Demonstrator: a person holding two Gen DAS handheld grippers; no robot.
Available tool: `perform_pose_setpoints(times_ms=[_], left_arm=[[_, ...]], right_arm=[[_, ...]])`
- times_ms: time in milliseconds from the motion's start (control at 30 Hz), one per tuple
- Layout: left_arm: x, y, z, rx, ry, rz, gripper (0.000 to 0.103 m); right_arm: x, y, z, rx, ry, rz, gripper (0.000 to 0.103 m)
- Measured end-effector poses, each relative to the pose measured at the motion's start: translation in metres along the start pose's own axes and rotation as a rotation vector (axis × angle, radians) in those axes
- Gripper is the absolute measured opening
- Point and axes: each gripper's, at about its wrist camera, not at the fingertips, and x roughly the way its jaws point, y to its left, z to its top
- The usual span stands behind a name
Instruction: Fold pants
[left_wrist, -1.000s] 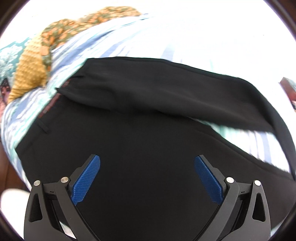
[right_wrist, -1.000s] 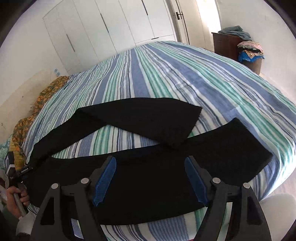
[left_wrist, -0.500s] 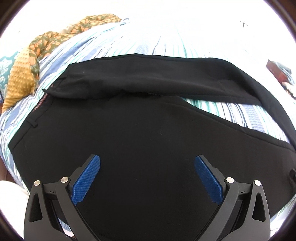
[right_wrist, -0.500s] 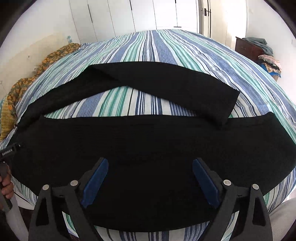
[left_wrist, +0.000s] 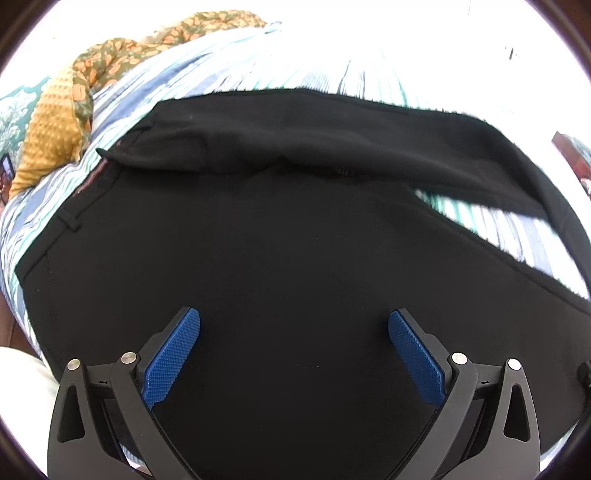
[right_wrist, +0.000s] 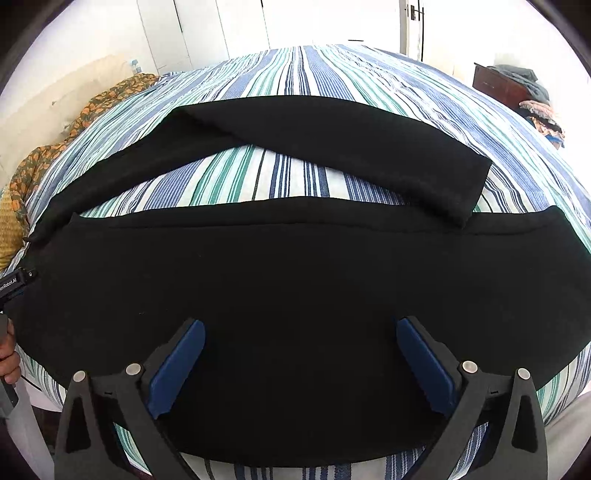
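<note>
Black pants (right_wrist: 295, 280) lie spread on a striped bed (right_wrist: 314, 74). The near leg runs flat across the front edge; the far leg (right_wrist: 332, 136) angles back and is folded over on itself, its hem resting near the right. In the left wrist view the waistband (left_wrist: 74, 206) end of the pants (left_wrist: 277, 240) fills the frame. My left gripper (left_wrist: 293, 328) hovers open above the seat area, nothing between its fingers. My right gripper (right_wrist: 300, 339) hangs over the near leg, its jaws opening wide, with no cloth between the blue pads.
A yellow and orange patterned blanket (left_wrist: 62, 110) lies bunched at the bed's left side. White wardrobe doors (right_wrist: 221, 33) stand behind the bed. A dark dresser with piled clothes (right_wrist: 517, 88) sits at the far right. A hand (right_wrist: 7, 354) shows at the left edge.
The right gripper has dropped closer to the near leg and its jaws have spread wider. The left gripper has sunk slightly toward the waist area; the pants lie as before.
</note>
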Motion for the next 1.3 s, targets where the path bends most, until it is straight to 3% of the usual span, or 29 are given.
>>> perform_pose_setpoints(times_ms=[200, 267, 367, 467, 533, 600, 700, 767, 833, 867, 900, 933, 1033, 1167, 1300], left_arm=[[0.006, 0.000, -0.002, 0.003, 0.025, 0.011, 0.103], [0.006, 0.001, -0.002, 0.003, 0.026, 0.009, 0.103], [0.007, -0.001, -0.005, 0.012, 0.019, 0.026, 0.103], [0.007, -0.003, -0.005, 0.017, 0.011, 0.036, 0.103], [0.007, -0.002, -0.005, 0.017, 0.009, 0.031, 0.103], [0.007, -0.001, -0.006, 0.021, 0.008, 0.031, 0.103], [0.007, -0.003, -0.005, 0.022, 0.008, 0.033, 0.103], [0.008, -0.003, -0.005, 0.024, 0.007, 0.035, 0.103], [0.009, -0.004, -0.005, 0.028, 0.009, 0.039, 0.103], [0.009, -0.004, -0.005, 0.031, 0.010, 0.040, 0.103], [0.009, -0.004, -0.004, 0.032, 0.013, 0.039, 0.103], [0.008, -0.003, -0.003, 0.034, 0.024, 0.036, 0.103], [-0.010, 0.003, 0.006, 0.018, 0.083, -0.033, 0.102], [-0.037, 0.015, 0.035, -0.110, 0.061, -0.273, 0.102], [-0.019, 0.006, 0.093, -0.199, 0.132, -0.487, 0.102]], right_arm=[[-0.005, -0.001, 0.004, -0.030, -0.005, 0.022, 0.102], [-0.021, -0.010, 0.011, 0.040, -0.051, 0.061, 0.102], [-0.043, -0.027, 0.023, 0.230, -0.143, 0.280, 0.102], [-0.027, -0.035, 0.045, 0.393, -0.114, 0.516, 0.099], [-0.004, -0.040, 0.062, 0.498, -0.084, 0.570, 0.093], [0.026, -0.056, 0.076, 0.639, -0.062, 0.573, 0.089], [0.061, -0.086, 0.082, 0.832, -0.045, 0.426, 0.076], [0.068, -0.106, 0.078, 0.976, -0.076, 0.372, 0.064], [0.071, -0.116, 0.079, 1.046, -0.109, 0.348, 0.059], [0.072, -0.118, 0.082, 1.033, -0.107, 0.320, 0.045], [0.073, -0.119, 0.088, 0.992, -0.093, 0.269, 0.014], [0.072, -0.119, 0.093, 0.935, -0.077, 0.207, 0.005], [0.053, -0.113, 0.109, 0.777, -0.108, 0.165, 0.006], [-0.011, -0.098, 0.127, 0.549, -0.217, 0.256, 0.006], [-0.070, -0.080, 0.129, 0.365, -0.301, 0.313, 0.005]])
